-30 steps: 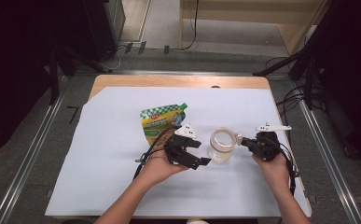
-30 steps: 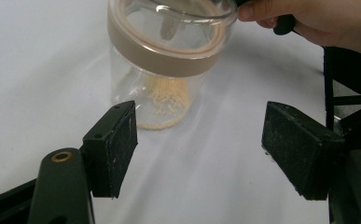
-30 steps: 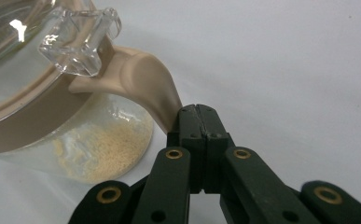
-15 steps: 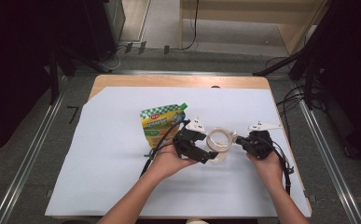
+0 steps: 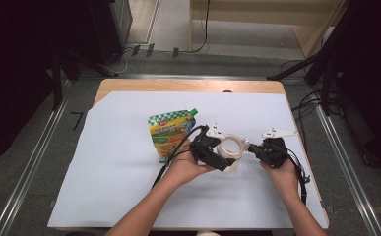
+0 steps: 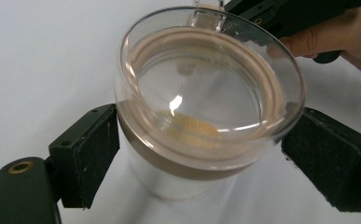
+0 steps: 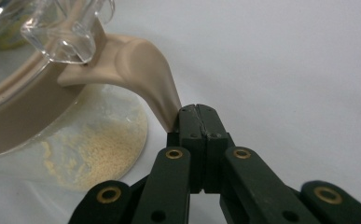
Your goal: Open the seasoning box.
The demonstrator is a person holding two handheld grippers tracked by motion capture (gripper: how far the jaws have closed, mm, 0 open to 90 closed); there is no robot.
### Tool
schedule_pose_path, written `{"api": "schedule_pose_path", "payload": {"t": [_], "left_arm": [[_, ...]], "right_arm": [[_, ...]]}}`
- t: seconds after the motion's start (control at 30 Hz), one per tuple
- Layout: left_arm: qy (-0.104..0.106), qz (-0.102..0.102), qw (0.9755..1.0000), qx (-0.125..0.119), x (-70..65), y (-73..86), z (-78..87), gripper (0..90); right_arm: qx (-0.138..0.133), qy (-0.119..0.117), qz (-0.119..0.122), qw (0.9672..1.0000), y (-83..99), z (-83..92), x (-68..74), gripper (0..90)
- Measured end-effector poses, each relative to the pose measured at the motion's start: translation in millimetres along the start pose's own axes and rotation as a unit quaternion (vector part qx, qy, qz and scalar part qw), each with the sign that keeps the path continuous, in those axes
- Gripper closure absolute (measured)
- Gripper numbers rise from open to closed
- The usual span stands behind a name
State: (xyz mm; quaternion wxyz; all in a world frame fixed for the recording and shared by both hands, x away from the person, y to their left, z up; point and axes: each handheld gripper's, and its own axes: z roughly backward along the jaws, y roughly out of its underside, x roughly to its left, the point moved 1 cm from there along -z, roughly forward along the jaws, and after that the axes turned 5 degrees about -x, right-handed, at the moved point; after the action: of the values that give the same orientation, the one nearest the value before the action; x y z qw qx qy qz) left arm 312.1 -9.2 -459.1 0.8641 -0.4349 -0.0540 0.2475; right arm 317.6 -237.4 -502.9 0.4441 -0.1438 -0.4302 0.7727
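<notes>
Sitting right in the middle of the action is a clear glass jar with a beige rubber-looking collar and a clear lid [image 5: 229, 147], standing upright on the white sheet that covers the wooden counter [image 5: 129, 196], so I'll use it as the landmark. Inside it there's a small heap of yellowish crumbly powder [image 7: 94, 149] at the bottom. The left hand-held gripper [image 6: 201, 154] is around the jar: its jaws have just been opening, and now the two black pads [image 6: 94, 149] stand on either side of the jar body, released, with the left pad right up against the collar and the other one a bit off it. The right hand-held gripper [image 7: 197, 122] is on the far side of the jar from it, clenched tight on the tip of the beige curved tab [image 7: 145, 74] that sticks out from the jar's collar. Just behind the jar and to its left lies a green and yellow printed pouch with a green cap [image 5: 171, 129], flat on the sheet.
</notes>
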Motion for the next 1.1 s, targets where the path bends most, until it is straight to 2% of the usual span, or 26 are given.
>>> {"api": "schedule_pose_path", "payload": {"t": [0.17, 0.23, 0.53, 0.67, 0.93, 1.07, 1.1], "left_arm": [[-0.011, -0.010, 0.9999, -0.006, -1.4, -1.8, -2.2, 11.5], [-0.014, -0.016, 0.9998, -0.006, -2.6, -2.6, -2.0, 11.7], [-0.013, -0.013, 0.9998, -0.010, -2.4, -4.7, 1.1, 13.0], [-0.018, -0.023, 0.9996, -0.008, -3.5, -6.5, 2.9, 13.5], [-0.014, -0.017, 0.9996, -0.015, -2.7, -7.8, 2.6, 13.6], [-0.015, -0.016, 0.9995, -0.023, -3.6, -6.2, 1.9, 13.5], [-0.013, -0.015, 0.9995, -0.026, -3.5, -5.0, 0.8, 12.9]], "right_arm": [[-0.014, -0.008, -0.001, 0.9999, -2.5, -4.0, -4.0, 90.0], [-0.013, -0.008, 0.000, 0.9999, -2.3, -3.7, -3.5, 90.0], [-0.014, -0.008, -0.003, 0.9999, -2.6, -2.4, -2.7, 90.0], [-0.014, -0.008, -0.005, 0.9999, -2.5, -2.4, -2.6, 90.0], [-0.013, -0.005, -0.007, 0.9999, -2.4, -2.4, -3.0, 90.0], [-0.025, -0.002, -0.002, 0.9997, -4.1, 0.0, -4.6, 90.0], [-0.031, -0.002, -0.009, 0.9995, -4.8, 1.4, -5.9, 90.0]]}}
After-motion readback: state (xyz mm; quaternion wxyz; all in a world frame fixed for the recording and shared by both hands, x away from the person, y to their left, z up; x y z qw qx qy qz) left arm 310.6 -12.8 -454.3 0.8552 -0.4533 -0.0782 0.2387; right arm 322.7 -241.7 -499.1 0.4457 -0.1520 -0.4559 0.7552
